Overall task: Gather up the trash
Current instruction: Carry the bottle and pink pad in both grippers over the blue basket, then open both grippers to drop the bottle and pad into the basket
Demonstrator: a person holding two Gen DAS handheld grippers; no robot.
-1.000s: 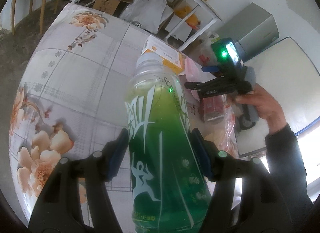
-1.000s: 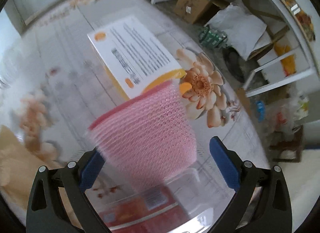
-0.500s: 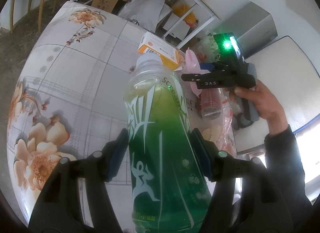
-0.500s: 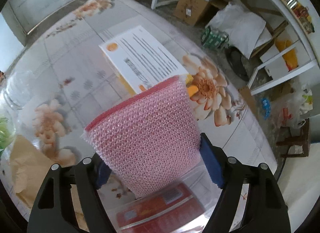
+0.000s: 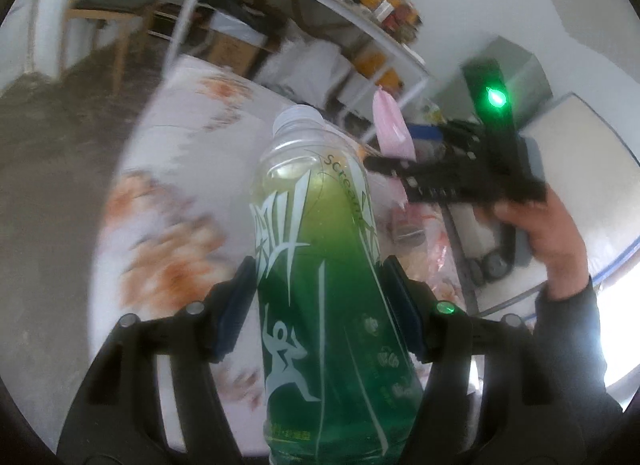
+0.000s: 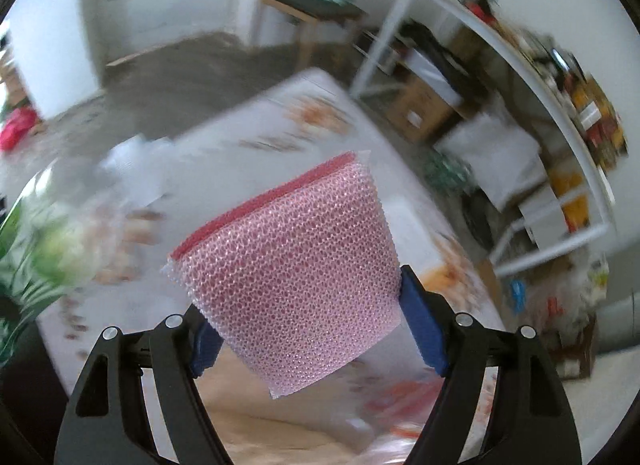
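Floral tablecloth is stretching away beneath both grippers, blurred, on a table [image 5: 168, 169] that is filling the middle of each view. Nearest in the left wrist view, the left gripper [image 5: 320, 305] is clamping its blue pads on the lower body of a green drink bottle [image 5: 320, 265], which is pointing toward twelve o'clock, cap end far. Liquid is showing most of the way up, so it is probably weighty and front-heavy; the smooth plastic could slip, and a grip low on the wide body looks sound. In the right wrist view, the right gripper [image 6: 304, 313] is pinching a pink bubble-wrap pouch [image 6: 296, 265] at its edges; its jaws have just been closing onto it. The pouch looks very light and soft, likely to crumple or slide, so a hold across its middle seems safer. Farther off at two o'clock in the left view, a person's hand [image 5: 548, 225] is carrying that gripper, with white shelving [image 5: 360, 37] beyond.
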